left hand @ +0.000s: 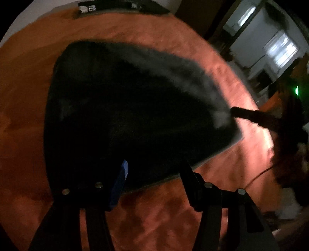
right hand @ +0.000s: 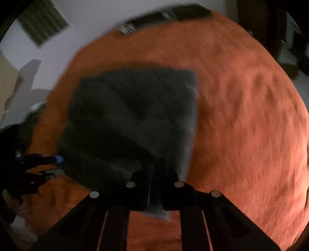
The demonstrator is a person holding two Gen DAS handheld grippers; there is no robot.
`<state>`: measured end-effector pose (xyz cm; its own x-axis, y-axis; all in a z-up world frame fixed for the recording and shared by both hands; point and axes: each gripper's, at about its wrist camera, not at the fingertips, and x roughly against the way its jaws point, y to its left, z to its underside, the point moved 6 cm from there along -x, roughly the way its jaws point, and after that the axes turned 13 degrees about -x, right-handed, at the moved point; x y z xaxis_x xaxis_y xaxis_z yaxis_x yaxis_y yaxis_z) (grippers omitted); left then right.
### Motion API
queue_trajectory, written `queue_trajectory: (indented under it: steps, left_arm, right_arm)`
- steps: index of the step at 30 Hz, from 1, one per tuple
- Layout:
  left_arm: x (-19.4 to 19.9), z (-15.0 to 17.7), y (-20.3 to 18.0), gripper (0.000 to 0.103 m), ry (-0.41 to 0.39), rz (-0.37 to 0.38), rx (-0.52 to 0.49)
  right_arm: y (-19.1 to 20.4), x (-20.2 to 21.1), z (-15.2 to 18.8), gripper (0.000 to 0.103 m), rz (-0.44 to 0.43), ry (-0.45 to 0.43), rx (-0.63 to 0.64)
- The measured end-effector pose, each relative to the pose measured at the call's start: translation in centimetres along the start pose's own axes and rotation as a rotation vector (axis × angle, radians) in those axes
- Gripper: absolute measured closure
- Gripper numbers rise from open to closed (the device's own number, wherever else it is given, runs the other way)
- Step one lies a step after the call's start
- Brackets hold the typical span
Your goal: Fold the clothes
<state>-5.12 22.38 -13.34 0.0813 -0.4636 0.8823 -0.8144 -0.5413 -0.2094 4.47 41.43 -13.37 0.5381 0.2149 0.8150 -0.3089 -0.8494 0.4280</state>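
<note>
We see a dark grey, roughly square folded cloth garment (right hand: 131, 115) lying in the middle of a wide orange-red fuzzy blanket (right hand: 241, 115). In the right wrist view the right gripper (right hand: 155, 173) stands at 6 o'clock, and its two black fingers are pressed narrowly together on the near corner of the dark garment; a small piece of the cloth shows below them. The pale edge of the garment runs up from there toward 12 o'clock.

In the left wrist view the left gripper (left hand: 154, 171) is at 6 o'clock with its fingers apart at a middle width. The blue pad (left hand: 120, 183) on one finger lies over the near edge of the garment (left hand: 119, 108), but we cannot tell if it touches the cloth; nothing is held between the fingers. The right gripper (left hand: 234, 112) comes in from 3 o'clock to the garment's corner.

Around the work: a flat dark folded item with white print (left hand: 108, 6) lies at the far rim of the blanket (left hand: 29, 96), at 12 o'clock, well apart from the garment. At 2 o'clock we see bright windows (left hand: 280, 52), and a small green light (left hand: 296, 90) at 3 o'clock. The pictures are dim and blurred.
</note>
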Motion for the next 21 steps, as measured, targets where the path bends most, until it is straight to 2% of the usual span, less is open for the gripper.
queue_trajectory:
  steps: [2,3,4,6,7,8,10,11,13,15,16,18,20,21]
  left_arm:
    - [1.5,-3.4,1.0,0.043,-0.031,0.004,0.017]
    - [1.6,-4.6,1.8,0.037,-0.036,-0.021,0.030]
    - [1.8,-5.8,2.6,0.031,-0.042,-0.047,0.043]
    - [0.4,-8.2,4.5,0.029,-0.041,-0.125,0.080]
    - [-0.1,-8.3,5.7,0.029,-0.026,-0.172,0.100]
    - [-1.2,-8.6,6.9,0.029,0.014,-0.214,0.128]
    - [-3.8,-8.3,8.9,0.029,0.085,-0.225,0.208]
    - [-4.6,-8.3,9.3,0.029,0.085,-0.199,0.248]
    - [-4.3,-7.8,9.9,0.029,0.026,-0.151,0.315]
    - [-4.1,-8.1,9.3,0.029,-0.025,-0.138,0.295]
    - [-4.5,-8.3,9.1,0.029,-0.025,-0.152,0.262]
    - [-5.5,-8.9,8.9,0.029,-0.016,-0.199,0.207]
    - [-5.7,-9.1,10.1,0.029,-0.005,-0.252,0.218]
    - [-6.2,-9.4,10.8,0.029,-0.007,-0.255,0.239]
  right_arm:
    - [2.2,1.0,-1.2,0.094,-0.036,-0.042,0.021]
    - [3.0,0.4,-1.3,0.094,-0.048,-0.039,0.012]
    - [3.5,-0.4,-1.2,0.094,-0.052,-0.029,0.000]
    - [2.7,-3.6,0.6,0.094,0.009,0.059,-0.038]
    - [2.2,-4.9,1.4,0.097,0.030,0.091,-0.058]
    - [1.8,-5.0,1.7,0.097,0.014,0.073,-0.079]
    - [1.5,-5.0,1.8,0.097,0.000,0.067,-0.107]
    - [1.7,-4.7,1.7,0.098,0.010,0.082,-0.117]
    - [2.6,-3.9,0.4,0.097,0.023,0.108,-0.132]
    - [3.3,-3.9,-1.2,0.097,0.055,0.085,-0.087]
    - [3.6,-3.9,-1.9,0.097,0.105,0.073,-0.057]
    - [3.5,-5.4,-1.7,0.097,0.152,0.111,-0.063]
    - [3.5,-6.8,-1.1,0.098,0.187,0.151,-0.077]
    - [3.6,-6.9,-1.0,0.098,0.192,0.142,-0.070]
